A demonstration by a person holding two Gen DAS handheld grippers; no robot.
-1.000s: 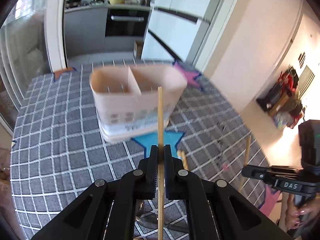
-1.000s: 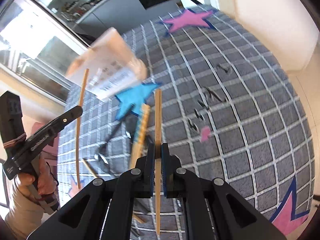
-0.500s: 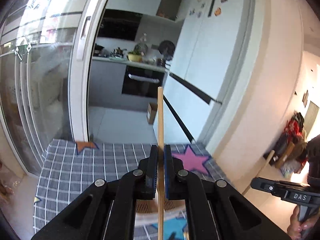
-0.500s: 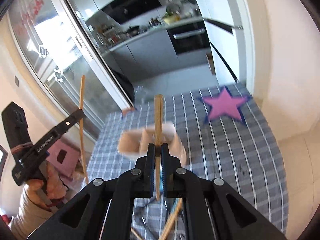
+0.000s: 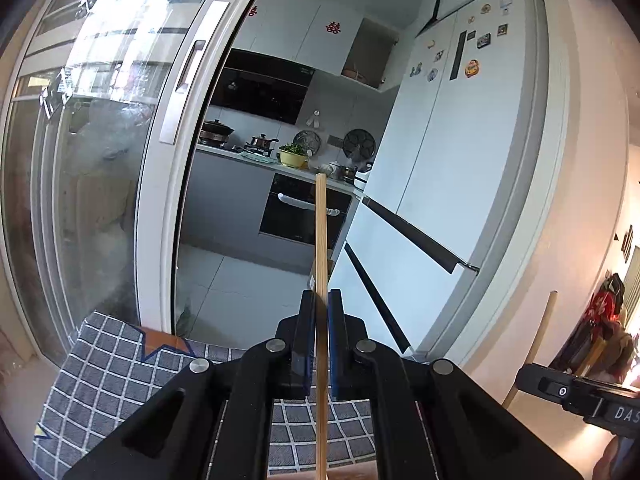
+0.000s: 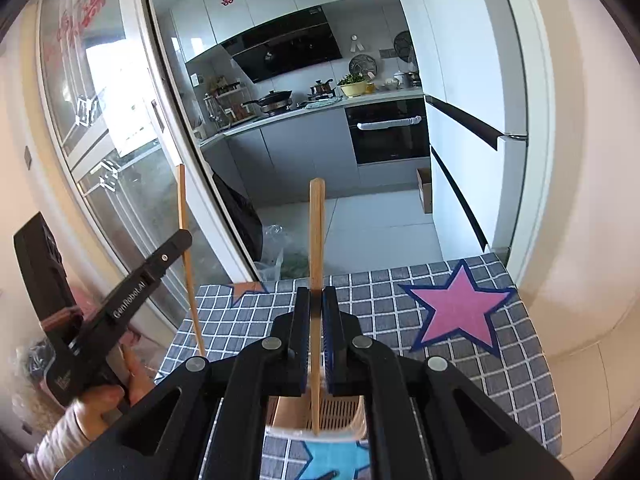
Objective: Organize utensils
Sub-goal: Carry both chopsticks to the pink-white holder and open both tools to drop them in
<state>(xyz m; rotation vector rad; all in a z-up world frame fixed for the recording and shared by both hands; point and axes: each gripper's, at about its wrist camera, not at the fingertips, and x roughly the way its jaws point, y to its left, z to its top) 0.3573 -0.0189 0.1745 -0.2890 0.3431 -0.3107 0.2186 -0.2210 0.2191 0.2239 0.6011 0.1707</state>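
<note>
My left gripper (image 5: 320,300) is shut on a wooden chopstick (image 5: 321,232) that stands upright between its jaws. My right gripper (image 6: 316,298) is shut on a second wooden chopstick (image 6: 316,232), also upright. Its lower end hangs over the beige utensil holder (image 6: 288,412), seen just below the jaws in the right wrist view. The left gripper and its chopstick (image 6: 186,240) also show at the left of the right wrist view. The right gripper (image 5: 576,392) shows at the lower right of the left wrist view.
The table carries a grey checked cloth (image 6: 400,292) with a pink star (image 6: 456,308) and a blue star (image 6: 332,460). Behind it are a sliding glass door (image 5: 80,160), a kitchen counter (image 6: 320,108) and a white fridge (image 5: 460,160).
Both grippers have tilted upward with their chopsticks, from looking down at the table to looking across at the kitchen. The holder has slid to the bottom of the right view.
</note>
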